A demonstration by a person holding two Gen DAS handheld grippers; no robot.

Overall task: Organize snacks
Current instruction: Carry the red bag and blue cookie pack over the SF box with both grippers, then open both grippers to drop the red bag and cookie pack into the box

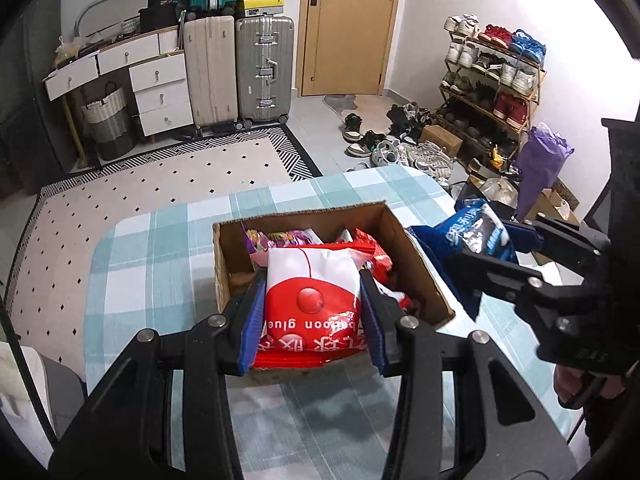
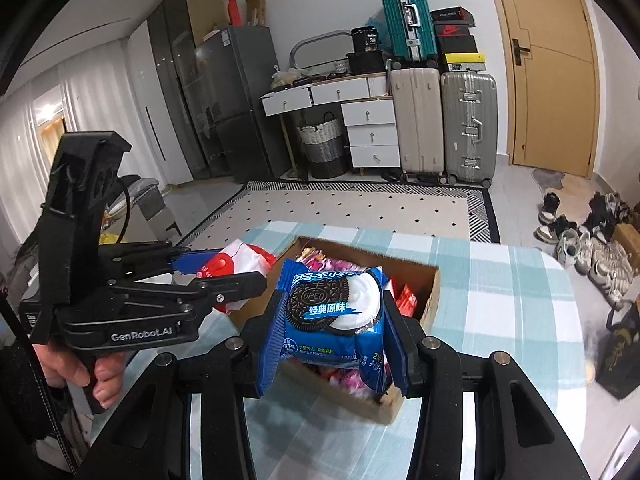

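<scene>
My left gripper (image 1: 312,316) is shut on a red and white snack packet (image 1: 312,296) and holds it over the near end of an open cardboard box (image 1: 416,248) that holds several snack packets. The box stands on a table with a blue checked cloth (image 1: 160,248). My right gripper (image 2: 332,320) is shut on a blue Oreo packet (image 2: 332,312) and holds it above the same box (image 2: 428,300). The right gripper also shows in the left wrist view (image 1: 486,244), at the box's right side. The left gripper shows in the right wrist view (image 2: 224,268), left of the box.
Beyond the table lie a dotted rug (image 1: 140,196), white drawers (image 1: 160,92), suitcases (image 1: 264,68) and a wooden door (image 1: 348,24). A shoe rack (image 1: 492,80) and loose shoes stand at the right. A purple bag (image 1: 540,164) sits by the table's far right corner.
</scene>
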